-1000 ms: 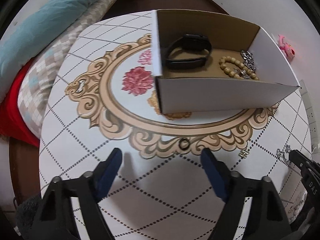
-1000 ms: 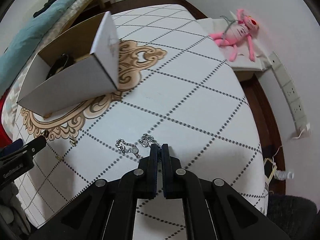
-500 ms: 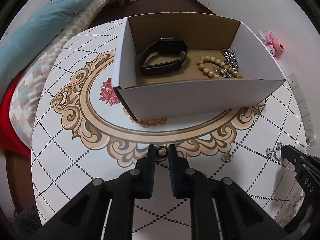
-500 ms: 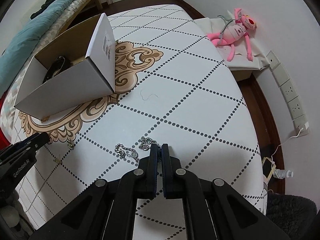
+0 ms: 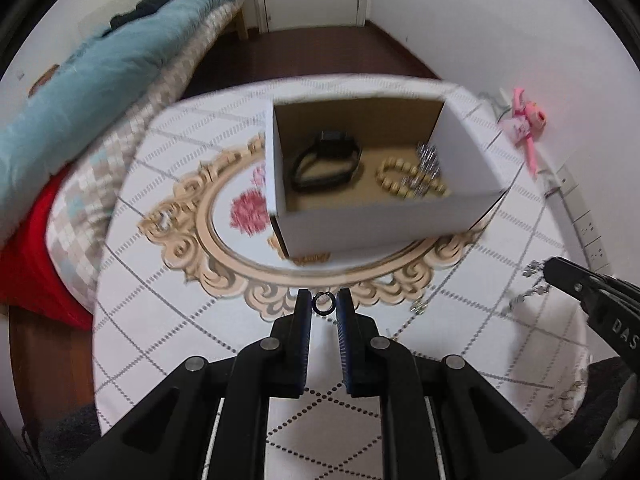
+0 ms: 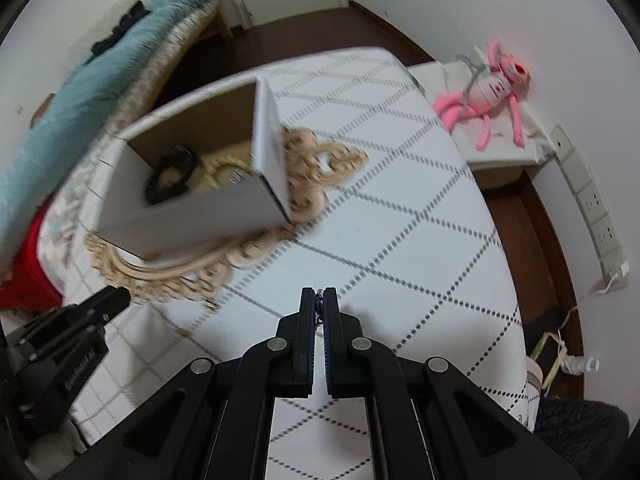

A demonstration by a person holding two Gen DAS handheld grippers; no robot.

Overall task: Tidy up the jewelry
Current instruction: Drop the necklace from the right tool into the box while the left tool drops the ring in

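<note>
My left gripper (image 5: 323, 305) is shut on a small dark ring (image 5: 322, 304) and holds it above the table, short of the open cardboard box (image 5: 384, 220). The box holds a black watch (image 5: 326, 160), a wooden bead bracelet (image 5: 404, 178) and a silver chain (image 5: 428, 160). My right gripper (image 6: 319, 300) is shut on a silver chain bracelet (image 6: 319, 307), lifted off the table; in the left wrist view the chain (image 5: 534, 284) hangs from its tip (image 5: 554, 268). A small metal piece (image 5: 419, 308) lies on the tablecloth; it also shows in the right wrist view (image 6: 210, 305).
The round table (image 6: 400, 220) has a white dotted-check cloth with an ornate beige frame print. A bed with a teal blanket (image 5: 100, 80) lies left. A pink plush toy (image 6: 488, 92) sits on a low stand at right, by wall sockets (image 6: 596, 208).
My left gripper closed on the ring and lifted it. My right gripper rose with the chain bracelet, which left the tablecloth. Both views now look from higher up.
</note>
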